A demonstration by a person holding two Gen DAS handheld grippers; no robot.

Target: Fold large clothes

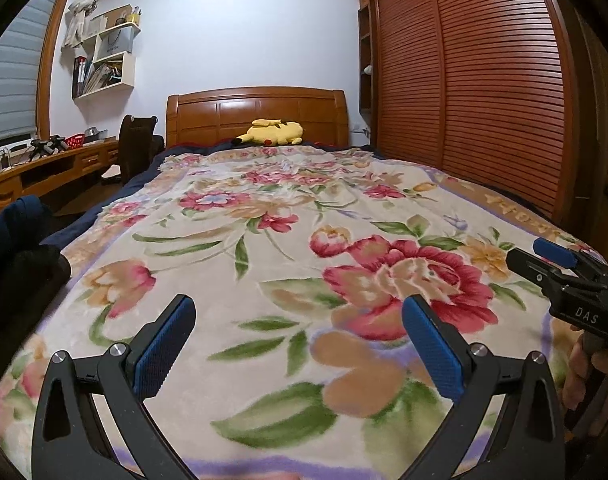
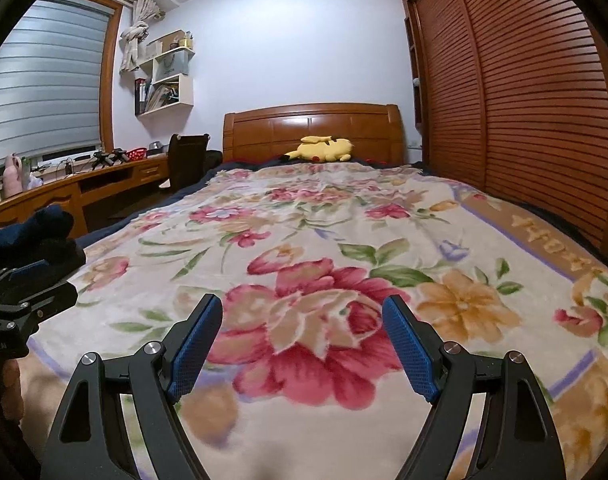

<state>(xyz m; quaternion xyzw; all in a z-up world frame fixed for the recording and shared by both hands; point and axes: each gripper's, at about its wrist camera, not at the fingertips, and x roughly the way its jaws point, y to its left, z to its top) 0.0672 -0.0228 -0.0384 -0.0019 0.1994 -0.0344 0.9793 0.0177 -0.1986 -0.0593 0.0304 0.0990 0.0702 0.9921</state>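
Clothes pile (image 1: 19,240), dark navy + black, bunched at left edge of bed, beside floral blanket (image 1: 304,240); also seen at left in right wrist view (image 2: 35,236). Nothing flat on blanket yet, no fold begun.

Left gripper (image 1: 299,344) hovering over near end of blanket, jaws spread wide, nothing between pads. Right gripper (image 2: 301,344) same: released, empty, angled slightly down toward big red flower. Right gripper also visible at right edge of left wrist view (image 1: 556,264), well apart from pile.

Step in hand, judged: reach for pile, pull 1 garment onto blanket.

Tips for doing it well:
- Go w/ left gripper first, nearer to pile.
- Pinch a single layer at collar or shoulder, not whole bunch; 2 dark garments likely tangled.
- Drag to blanket centre, then right gripper takes opposite shoulder.
- Spread flat before any fold.
- Avoid snagging plush blanket w/ pads.

Plush toy (image 1: 271,134) by headboard (image 1: 255,116), far off, no obstruction.
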